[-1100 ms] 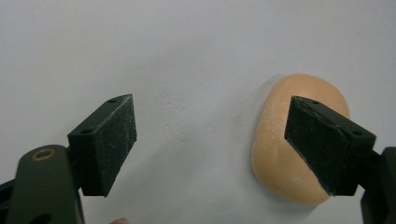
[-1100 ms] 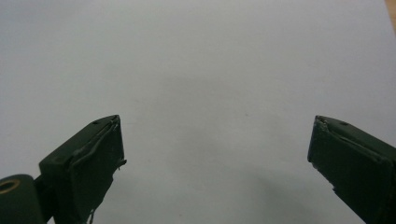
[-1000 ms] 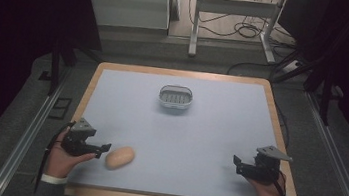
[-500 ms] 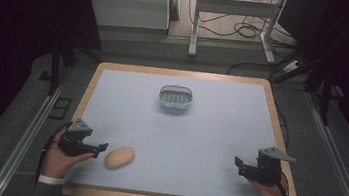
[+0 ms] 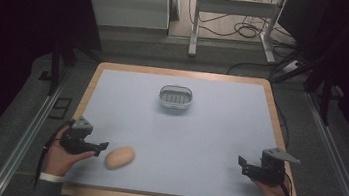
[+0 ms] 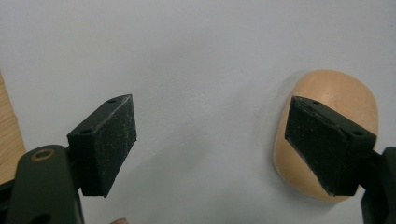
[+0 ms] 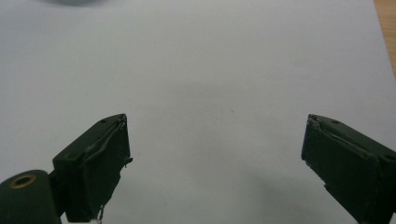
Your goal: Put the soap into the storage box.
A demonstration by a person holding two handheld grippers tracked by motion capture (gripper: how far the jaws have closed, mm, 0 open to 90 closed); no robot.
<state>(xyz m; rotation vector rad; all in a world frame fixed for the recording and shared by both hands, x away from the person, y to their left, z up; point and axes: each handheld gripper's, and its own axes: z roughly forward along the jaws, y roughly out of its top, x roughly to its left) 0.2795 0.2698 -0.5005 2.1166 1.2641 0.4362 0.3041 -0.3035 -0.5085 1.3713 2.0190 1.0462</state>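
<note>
So both grippers sit spread at the near edge, nothing held.
From the high view, the left gripper sits just left of a tan bread roll; right gripper near-right, white basket far-centre on the table. Left gripper view: jaws wide, roll behind the right one. Right gripper view: jaws wide over bare tabletop.

Smooth tan oval bread-like lump, lying flat at seven o'clock, small white slotted oval basket, upright at twelve o'clock
</note>
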